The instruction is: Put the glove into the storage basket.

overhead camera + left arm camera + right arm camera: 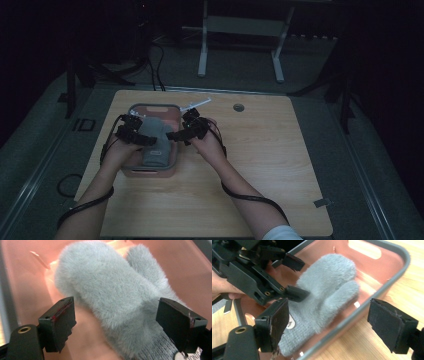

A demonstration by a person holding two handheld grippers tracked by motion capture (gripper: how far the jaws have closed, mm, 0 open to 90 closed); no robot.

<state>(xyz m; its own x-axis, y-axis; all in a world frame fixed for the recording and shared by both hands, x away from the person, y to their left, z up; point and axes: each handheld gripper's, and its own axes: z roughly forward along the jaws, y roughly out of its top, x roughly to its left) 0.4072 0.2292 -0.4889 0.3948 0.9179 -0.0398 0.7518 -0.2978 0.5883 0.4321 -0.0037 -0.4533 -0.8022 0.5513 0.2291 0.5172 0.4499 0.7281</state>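
mitten: a grey fluffy mitten (156,141) lies inside the bin, in the left middle of the high view. In the left gripper view (112,297) it takes the centre of the frame, with the knit cuff at the bottom right.
bin: a pink bin (150,173) with a grey rim, on the table (260,165). In the right gripper view its rim (372,302) runs diagonally from the upper right to the bottom centre.
left gripper: the left gripper (115,322) hangs over the mitten with jaws released and wide apart — the pads press on nothing. The mitten lies between and behind them, not gripped.
right gripper: the right gripper (328,325) is also released, jaws wide. One jaw stands over the cuff at the lower left of its frame, the other over the table outside the rim.
step in hand: I judge this as the letting go after the mitten is placed in the bin — or possibly the moment before a new grip; I cannot tell which.
how to do it well: lift both grippers straight up and keep the jaws wide, so that the fur does not catch on a pad and come out with it.
risk: the right gripper is close to the rim, so a sideways move could knock the bin.
check: the cuff should stay fully inside the bin.
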